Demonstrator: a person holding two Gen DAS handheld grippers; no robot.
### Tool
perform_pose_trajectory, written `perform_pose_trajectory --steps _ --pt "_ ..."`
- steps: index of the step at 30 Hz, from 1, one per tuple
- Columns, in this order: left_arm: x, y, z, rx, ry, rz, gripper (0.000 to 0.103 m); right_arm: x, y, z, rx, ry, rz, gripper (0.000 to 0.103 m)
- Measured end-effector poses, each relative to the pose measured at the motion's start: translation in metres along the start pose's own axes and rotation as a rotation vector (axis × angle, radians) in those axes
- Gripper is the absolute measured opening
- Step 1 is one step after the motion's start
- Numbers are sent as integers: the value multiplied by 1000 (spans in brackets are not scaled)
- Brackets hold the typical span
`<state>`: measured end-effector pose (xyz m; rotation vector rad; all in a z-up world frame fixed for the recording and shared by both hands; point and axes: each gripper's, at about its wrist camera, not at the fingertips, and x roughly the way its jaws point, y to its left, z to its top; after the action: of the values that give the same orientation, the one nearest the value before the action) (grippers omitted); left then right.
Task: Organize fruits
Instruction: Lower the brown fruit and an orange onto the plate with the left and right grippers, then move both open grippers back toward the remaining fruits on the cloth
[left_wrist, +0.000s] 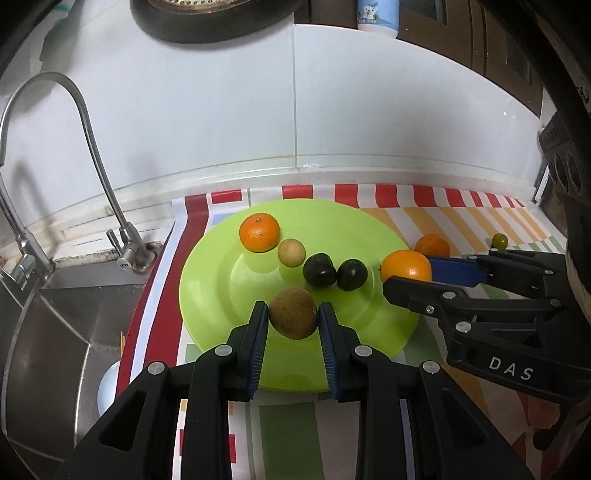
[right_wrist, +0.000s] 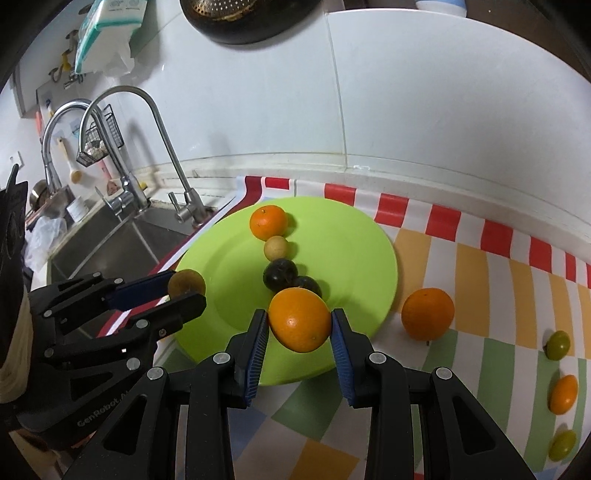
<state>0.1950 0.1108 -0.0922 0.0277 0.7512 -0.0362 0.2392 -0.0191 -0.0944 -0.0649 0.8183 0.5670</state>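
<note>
Your left gripper (left_wrist: 293, 319) is pinching a brownish speckled fruit (left_wrist: 293, 313) between its blue pads, low center in the left wrist frame, over the near part of the lime green plate (left_wrist: 207, 280). Your right gripper (right_wrist: 299, 332) is clamped on a big orange (right_wrist: 300, 319), center of the right wrist frame, at the plate's near edge.

On the plate there's a diagonal row from upper left down: a mandarin (right_wrist: 268, 222), a small tan fruit (right_wrist: 276, 247), then two dark fruits (right_wrist: 280, 274) touching each other.

Off the plate on the striped mat (right_wrist: 480, 266), right side of the frame: another orange (right_wrist: 427, 314), plus two small green fruits (right_wrist: 558, 345) with a small orange one (right_wrist: 563, 394) between them at the far right edge.
</note>
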Motion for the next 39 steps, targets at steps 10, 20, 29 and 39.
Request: perform_pose_trajectory --steps 10,20,29,39 --pt "-12 5 4 -20 -23 36 39 -13 -5 4 23 -58 -43 52" --pt "-40 -24 11 11 -89 -9 46 -70 -16 -4 55 -138 -145 52" --pt "-54 -55 23 44 -144 -68 53 -115 -37 -9 113 -207 -262 52" --pt "-43 -89 39 88 -163 -120 55 -143 -74 -24 197 -219 -419 52"
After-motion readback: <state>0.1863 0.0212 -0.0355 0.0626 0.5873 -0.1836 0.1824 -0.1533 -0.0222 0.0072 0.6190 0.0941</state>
